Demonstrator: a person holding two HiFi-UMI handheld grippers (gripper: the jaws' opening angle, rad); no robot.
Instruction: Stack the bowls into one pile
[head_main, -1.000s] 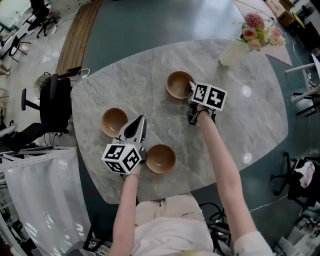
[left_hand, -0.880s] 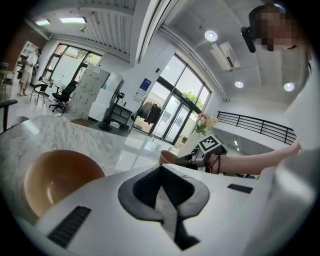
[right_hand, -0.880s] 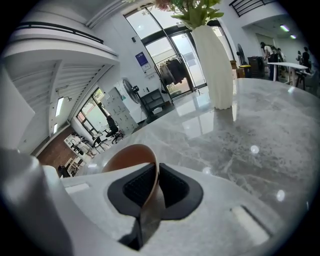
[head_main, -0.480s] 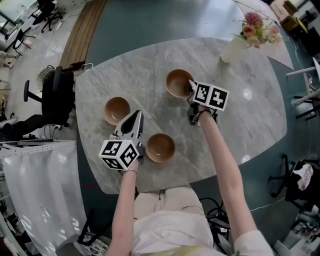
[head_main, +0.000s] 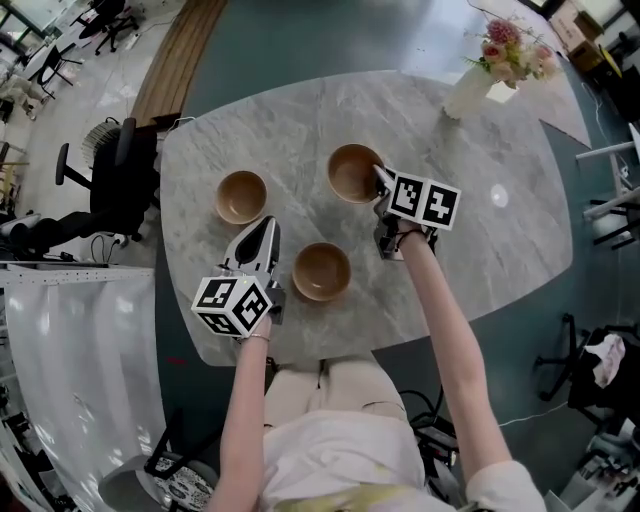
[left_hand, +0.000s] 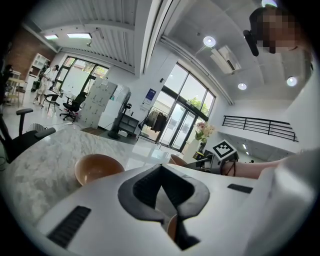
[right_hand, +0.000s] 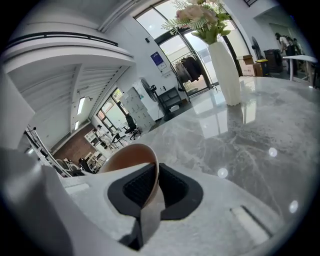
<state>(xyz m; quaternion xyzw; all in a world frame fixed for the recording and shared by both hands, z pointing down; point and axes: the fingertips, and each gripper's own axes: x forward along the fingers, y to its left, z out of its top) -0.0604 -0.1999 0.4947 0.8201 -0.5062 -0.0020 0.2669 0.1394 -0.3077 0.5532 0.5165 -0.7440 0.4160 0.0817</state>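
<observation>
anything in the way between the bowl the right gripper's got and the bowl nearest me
Nothing visible. The right gripper pinches the rim of the far bowl, and only bare table lies between it and the near bowl. The left gripper sits off to that bowl's left, clear of the path.

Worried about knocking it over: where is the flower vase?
Head view: the vase stands near the far right edge of the table, beyond the right gripper and the bowl it grips.
</observation>
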